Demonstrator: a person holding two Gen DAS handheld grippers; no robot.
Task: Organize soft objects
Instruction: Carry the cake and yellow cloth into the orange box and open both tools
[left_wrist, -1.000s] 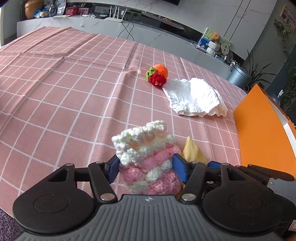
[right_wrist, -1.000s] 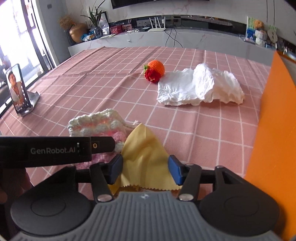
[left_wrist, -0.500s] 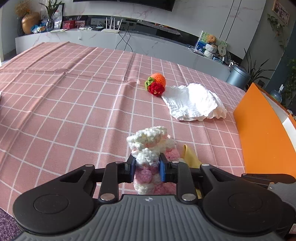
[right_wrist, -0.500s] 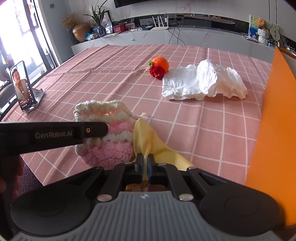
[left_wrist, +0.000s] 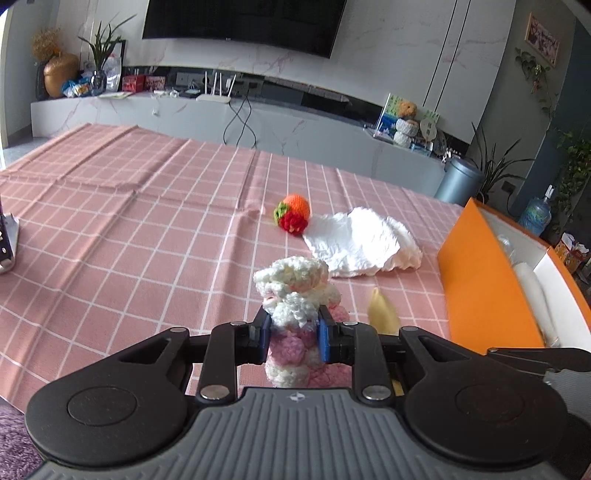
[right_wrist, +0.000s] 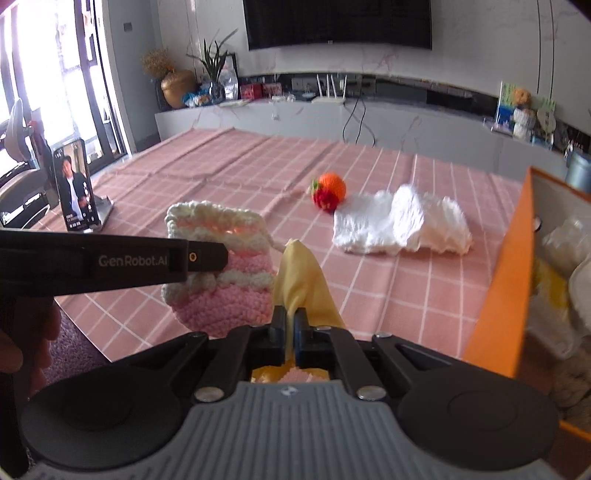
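The tabletop wears a pink checked cloth; on it lie a crocheted orange, a white cloth, an orange box; a phone stand sits at its edge.

"GenRobot.AI" — on the left claw — white lettering

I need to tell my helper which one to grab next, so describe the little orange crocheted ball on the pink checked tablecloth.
On the pink checked tablecloth, find the crumpled white cloth near the tall orange box. Just beyond its far left corner sits the small orange crocheted ball, the only round piece, with a red flower and green leaves on it.
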